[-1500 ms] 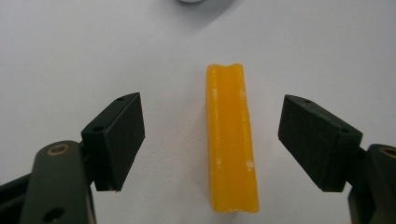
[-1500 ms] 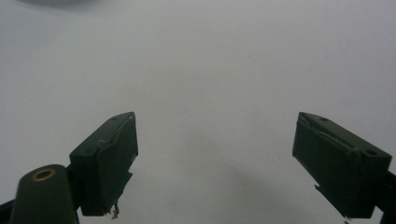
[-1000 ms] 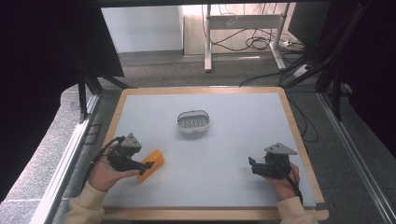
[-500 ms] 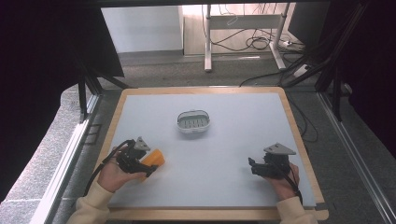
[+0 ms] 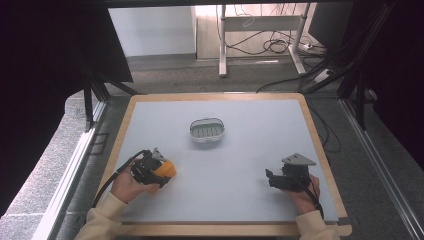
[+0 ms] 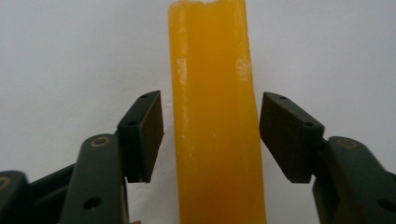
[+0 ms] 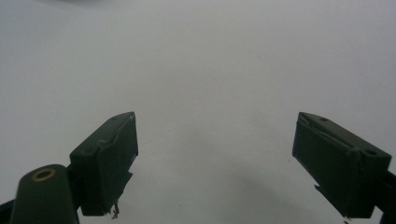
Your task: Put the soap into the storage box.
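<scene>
The orange block [image 6: 215, 121] was a long, glossy, translucent yellow-orange bar with rounded edges and a slightly uneven far end. It lay flat on the pale grey table top [image 5: 240, 165] near the front left corner, well apart from the small white dish [image 5: 207, 130] at the middle. From above it looked rather like a soft soap or sponge piece, though the high view was too coarse to be sure.
</scene>
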A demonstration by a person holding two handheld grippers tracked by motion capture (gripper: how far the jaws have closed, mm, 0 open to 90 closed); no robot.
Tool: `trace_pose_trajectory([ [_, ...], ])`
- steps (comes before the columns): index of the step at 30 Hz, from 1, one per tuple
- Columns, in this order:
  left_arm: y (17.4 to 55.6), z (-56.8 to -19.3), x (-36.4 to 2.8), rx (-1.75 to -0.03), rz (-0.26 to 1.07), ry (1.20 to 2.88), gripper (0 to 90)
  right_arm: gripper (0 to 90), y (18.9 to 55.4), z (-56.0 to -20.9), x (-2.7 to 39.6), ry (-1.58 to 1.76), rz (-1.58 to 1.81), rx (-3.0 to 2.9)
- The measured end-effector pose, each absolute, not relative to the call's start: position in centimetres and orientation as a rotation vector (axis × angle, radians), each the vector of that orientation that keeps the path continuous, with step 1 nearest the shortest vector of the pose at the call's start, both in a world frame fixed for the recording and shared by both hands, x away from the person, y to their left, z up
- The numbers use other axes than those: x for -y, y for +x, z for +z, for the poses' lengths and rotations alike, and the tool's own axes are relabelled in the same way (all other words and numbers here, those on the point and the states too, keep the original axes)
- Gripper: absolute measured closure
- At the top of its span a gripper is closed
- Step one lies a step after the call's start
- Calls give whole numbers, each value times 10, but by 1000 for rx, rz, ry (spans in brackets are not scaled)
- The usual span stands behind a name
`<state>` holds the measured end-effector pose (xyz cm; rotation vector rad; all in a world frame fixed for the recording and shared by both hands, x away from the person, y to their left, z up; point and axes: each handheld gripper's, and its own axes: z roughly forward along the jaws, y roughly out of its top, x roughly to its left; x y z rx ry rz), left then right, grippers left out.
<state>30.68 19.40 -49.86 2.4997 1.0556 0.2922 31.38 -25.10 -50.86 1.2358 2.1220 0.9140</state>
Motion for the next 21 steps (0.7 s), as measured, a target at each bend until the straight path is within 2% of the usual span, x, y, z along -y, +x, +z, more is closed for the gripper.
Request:
trace_pose_trajectory([
  [3, 307, -500, -193, -1046, 290, 2511, 562, 146, 313, -509, 250, 1236, 916, -2123],
  [5, 309, -499, -195, -1057, 282, 2504, 593, 147, 313, -509, 251, 1238, 916, -2119],
  [13, 310, -498, -196, -1060, 242, 2491, 616, 147, 313, -509, 250, 1234, 912, -2122],
  [21, 308, -488, -202, -1066, 274, 2450, 620, 149, 313, -509, 251, 1235, 916, -2116],
])
